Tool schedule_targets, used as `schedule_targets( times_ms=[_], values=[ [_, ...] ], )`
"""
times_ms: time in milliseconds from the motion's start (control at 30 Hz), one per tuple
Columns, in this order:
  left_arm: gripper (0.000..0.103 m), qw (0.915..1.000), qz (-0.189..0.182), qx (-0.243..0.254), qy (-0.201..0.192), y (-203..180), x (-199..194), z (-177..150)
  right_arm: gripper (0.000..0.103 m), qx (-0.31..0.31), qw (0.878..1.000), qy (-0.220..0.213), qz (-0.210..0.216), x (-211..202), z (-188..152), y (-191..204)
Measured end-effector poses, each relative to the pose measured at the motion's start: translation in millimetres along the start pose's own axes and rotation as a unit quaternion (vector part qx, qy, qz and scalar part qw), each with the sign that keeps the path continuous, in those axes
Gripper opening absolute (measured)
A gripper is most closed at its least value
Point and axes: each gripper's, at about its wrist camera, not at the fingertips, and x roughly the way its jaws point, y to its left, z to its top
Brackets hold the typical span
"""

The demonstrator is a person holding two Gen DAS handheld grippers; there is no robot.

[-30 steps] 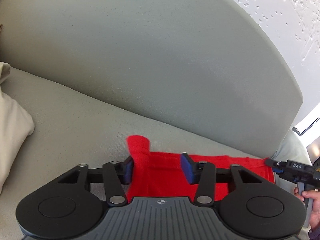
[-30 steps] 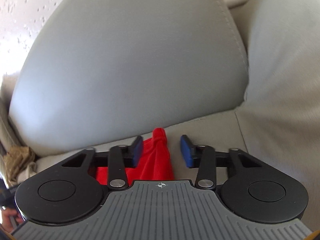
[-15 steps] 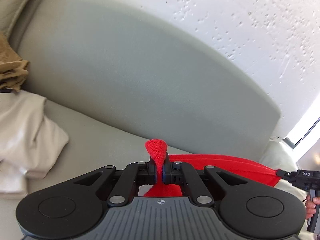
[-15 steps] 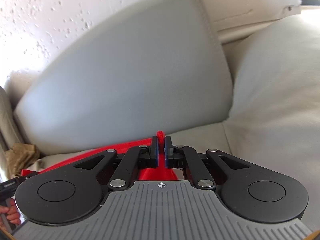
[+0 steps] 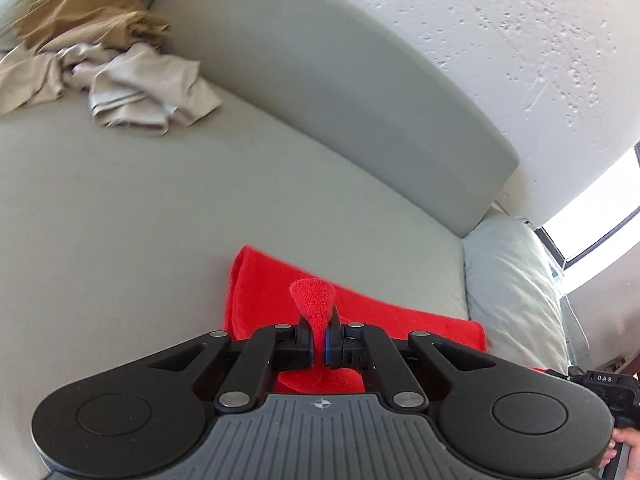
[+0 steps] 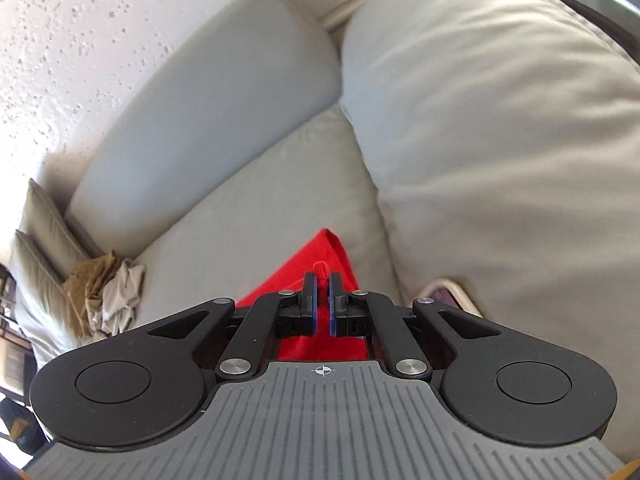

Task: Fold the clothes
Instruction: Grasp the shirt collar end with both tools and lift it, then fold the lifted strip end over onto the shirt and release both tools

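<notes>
My left tongs (image 5: 319, 344) are pressed together on the red cloth (image 5: 400, 316); a small bunch of its fabric stands up between the blue pads. My right tongs (image 6: 322, 306) pinch the same red cloth (image 6: 316, 256) at another corner, and only a thin ridge of red shows between the pads there.

The red cloth is my landmark. It lies on the grey sofa seat (image 5: 120, 208), with part of it lifted up into both tongs. In the left view it looks doubled over, with one rounded folded edge on its left side. At the lower right of the cloth, at the picture edge, I see my other hand (image 5: 622, 446) on a black handle.

To the right of the cloth, touching it or just beside it, is a pale cushion (image 5: 516, 280). Behind the cloth rises the grey backrest (image 5: 340, 80), and behind that a rough white wall (image 5: 520, 40).

Well apart from the cloth, far to its left on the same seat, lies a heap of crumpled beige clothes (image 5: 136, 88), with a brown garment (image 5: 88, 12) behind it.
</notes>
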Motion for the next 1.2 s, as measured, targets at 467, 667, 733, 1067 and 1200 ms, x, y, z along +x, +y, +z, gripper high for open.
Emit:
schedule_targets(
  times_ms=[467,667,733,1067,1200],
  values=[
    [0.002,0.9980,0.044,0.034,-0.030,-8.7,-50.0,-65.1,0.005,-0.014,1.000,-0.015,-0.017,-45.4,-69.3,-28.8],
    [0.002,0.9923,0.098,0.074,0.011,-13.4,-39.3,-81.5,0.005,-0.032,0.999,-0.008,-0.037,-51.8,-81.6,-27.5],
    [0.003,0.9889,0.120,0.082,0.030,-13.3,-30.6,-86.4,0.005,-0.040,0.998,0.005,-0.050,-46.9,-85.6,-28.4],
    [0.041,0.9652,0.218,0.144,0.015,-38.0,-67.2,-89.4,0.036,-0.075,0.994,0.029,-0.076,-67.5,-92.7,-18.4],
    [0.037,0.9730,0.185,0.136,-0.026,-49.9,-91.8,-86.8,0.042,-0.079,0.996,0.012,-0.045,-92.1,-96.9,-12.8]
  ],
)
